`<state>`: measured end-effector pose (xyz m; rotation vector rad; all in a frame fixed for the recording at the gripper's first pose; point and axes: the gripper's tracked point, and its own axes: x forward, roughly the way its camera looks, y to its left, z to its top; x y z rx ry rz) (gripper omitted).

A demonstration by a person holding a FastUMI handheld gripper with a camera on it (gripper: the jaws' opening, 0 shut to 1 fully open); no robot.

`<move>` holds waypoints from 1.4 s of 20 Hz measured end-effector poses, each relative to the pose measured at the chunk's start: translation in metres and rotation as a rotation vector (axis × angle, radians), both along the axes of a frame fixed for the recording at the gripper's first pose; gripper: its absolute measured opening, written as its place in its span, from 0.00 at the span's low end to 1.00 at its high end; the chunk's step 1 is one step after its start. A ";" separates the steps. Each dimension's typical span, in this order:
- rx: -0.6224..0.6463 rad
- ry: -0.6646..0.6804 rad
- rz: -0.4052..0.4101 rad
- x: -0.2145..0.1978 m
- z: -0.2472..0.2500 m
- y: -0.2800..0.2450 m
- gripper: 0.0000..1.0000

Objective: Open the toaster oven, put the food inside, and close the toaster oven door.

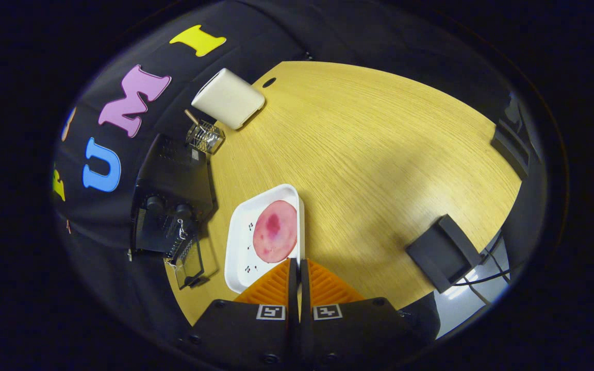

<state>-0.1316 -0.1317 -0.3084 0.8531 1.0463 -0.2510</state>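
Gripper [297,268] fingers pinch rim of white tray [240,242], carrying pink round food [275,231] above wooden table [359,154]. Black toaster oven [170,206] sits beside tray, door [188,260] dropped open, likely awaiting tray.

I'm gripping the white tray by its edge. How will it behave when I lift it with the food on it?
The jaws look closed on the rim of the white tray, so held at one side it will probably sag away from the gripper. The flat pink slice may slide on the smooth surface. The tray looks stiff and light.
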 end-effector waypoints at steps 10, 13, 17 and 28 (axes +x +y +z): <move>0.107 -0.122 -0.058 0.015 0.057 0.059 0.05; 0.134 -0.153 -0.024 0.025 0.072 0.086 0.05; 0.145 -0.192 0.044 0.031 0.085 0.127 0.05; 0.212 -0.192 0.147 0.071 0.084 0.229 0.05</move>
